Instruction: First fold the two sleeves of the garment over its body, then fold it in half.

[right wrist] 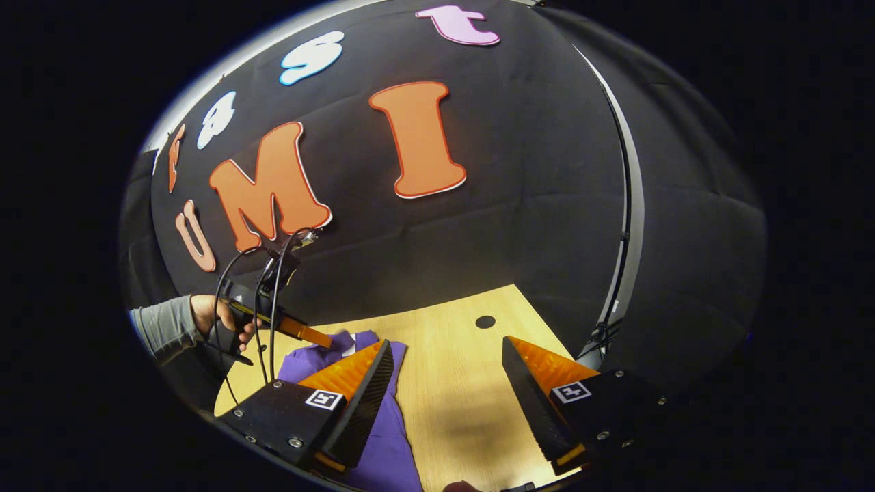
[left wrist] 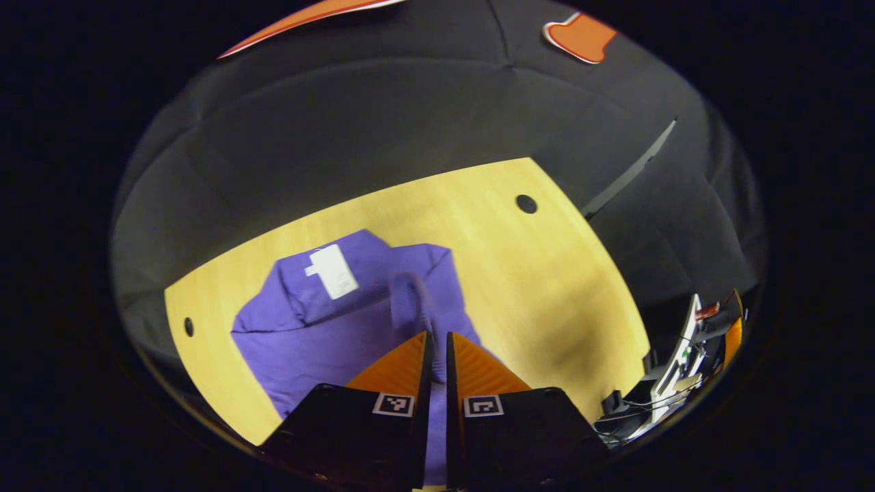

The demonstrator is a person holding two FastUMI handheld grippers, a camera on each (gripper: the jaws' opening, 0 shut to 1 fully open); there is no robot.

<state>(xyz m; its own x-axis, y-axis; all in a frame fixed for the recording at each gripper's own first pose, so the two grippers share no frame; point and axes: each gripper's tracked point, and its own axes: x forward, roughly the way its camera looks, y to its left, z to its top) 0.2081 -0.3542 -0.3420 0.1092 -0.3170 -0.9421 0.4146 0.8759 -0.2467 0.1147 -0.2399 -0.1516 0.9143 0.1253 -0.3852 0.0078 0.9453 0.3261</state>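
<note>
A purple garment (left wrist: 321,321) lies rumpled on the pale wooden table (left wrist: 547,273), toward its left side in the left gripper view, with a white tag (left wrist: 333,271) showing near its top. The left gripper (left wrist: 438,336) hangs just over the near edge of the cloth — its fingers are drawn almost together, with a narrow strip of purple sleeve (left wrist: 415,301) rising between them, so it seems to be pinching that fabric. Two small dark holes (left wrist: 526,203) sit in the tabletop, one near the far right, one at the left edge.

In the right gripper view, the right gripper (right wrist: 448,350) is held above the table with its fingers spread wide and nothing between them — bare wood lies under the gap. Farther off to the left, a hand (right wrist: 212,316) in a grey sleeve (right wrist: 163,326) holds the other gripper over the garment, black cables looping from it.
</note>
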